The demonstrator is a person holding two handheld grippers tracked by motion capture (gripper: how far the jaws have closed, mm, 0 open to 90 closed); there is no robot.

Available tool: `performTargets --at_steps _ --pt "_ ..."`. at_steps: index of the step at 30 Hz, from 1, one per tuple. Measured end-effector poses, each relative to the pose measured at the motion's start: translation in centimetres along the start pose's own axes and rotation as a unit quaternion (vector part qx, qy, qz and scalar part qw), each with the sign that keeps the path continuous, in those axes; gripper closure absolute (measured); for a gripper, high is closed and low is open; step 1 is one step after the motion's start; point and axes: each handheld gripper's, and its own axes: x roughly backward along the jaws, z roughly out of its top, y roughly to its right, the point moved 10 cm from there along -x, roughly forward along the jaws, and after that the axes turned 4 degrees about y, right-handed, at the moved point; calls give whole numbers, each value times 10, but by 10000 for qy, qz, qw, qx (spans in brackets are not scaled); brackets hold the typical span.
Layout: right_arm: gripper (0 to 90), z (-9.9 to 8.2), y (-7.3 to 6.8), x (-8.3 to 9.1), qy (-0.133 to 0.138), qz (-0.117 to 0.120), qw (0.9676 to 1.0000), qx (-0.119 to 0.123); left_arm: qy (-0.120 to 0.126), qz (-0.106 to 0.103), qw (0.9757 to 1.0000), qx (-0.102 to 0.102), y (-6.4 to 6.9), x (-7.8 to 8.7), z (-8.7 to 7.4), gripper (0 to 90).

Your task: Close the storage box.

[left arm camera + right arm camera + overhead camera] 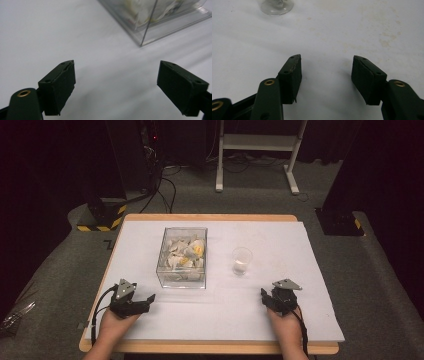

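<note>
A clear plastic box (182, 257) with several white and yellow pieces inside stands on the white table cover, left of centre. A small clear glass (242, 261) stands to its right. My left gripper (145, 301) rests near the front left, open, nothing between its jaws; in the left gripper view (116, 83) the box corner (150, 27) lies ahead to the right. My right gripper (266, 298) rests at the front right, open and empty; in the right gripper view (325, 75) the glass base (277, 6) shows at the top left.
The white cover (280, 235) spreads over a wooden table with its edge (210, 347) close to the person. Faint stains (384, 42) mark the cover. Beyond the table are a white frame (257, 150), cables and dark stands on grey carpet.
</note>
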Motion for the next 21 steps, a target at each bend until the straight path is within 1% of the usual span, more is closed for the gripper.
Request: performTargets --at_steps 1,2,3,4,6,7,8,9,10,12,15,16,19,21 --pt "418 0 0 0 -2 1 10000 -9 -30 2 10000 66 -2 1 -1 153" --pt "418 0 0 0 1 3 10000 1 -22 33 10000 67 -4 2 -2 152" --pt "418 0 0 0 0 0 10000 -1 -4 131 9999 26 -6 4 -1 154" --pt "418 0 0 0 1 2 10000 0 -53 206 9998 -16 -8 5 -3 154" --pt "418 0 0 0 -12 13 10000 -21 -189 269 9995 -34 -11 5 -8 149" --pt "417 0 0 0 -12 13 10000 -20 -261 284 9993 0 -12 4 -10 148" --pt "417 0 0 0 -12 12 10000 -21 -342 268 9991 34 -12 3 -12 145" --pt "417 0 0 0 -11 11 10000 -21 -487 254 9985 31 -11 1 -15 144" --pt "417 0 0 0 -2 4 10000 -11 -545 237 9982 44 -10 -1 -16 145" --pt "416 0 0 0 -10 13 10000 -15 -538 168 9983 162 -11 -1 -16 157" --pt "416 0 0 0 0 4 10000 -11 -499 175 9984 187 -10 -1 -17 157" --pt "416 0 0 0 0 5 10000 -11 -478 187 9984 225 -10 -1 -17 158" --pt "416 0 0 0 2 2 10000 -6 -486 207 9985 160 -10 1 -18 167" --pt "416 0 0 0 8 -3 10000 13 -479 210 9985 157 -10 1 -18 169"
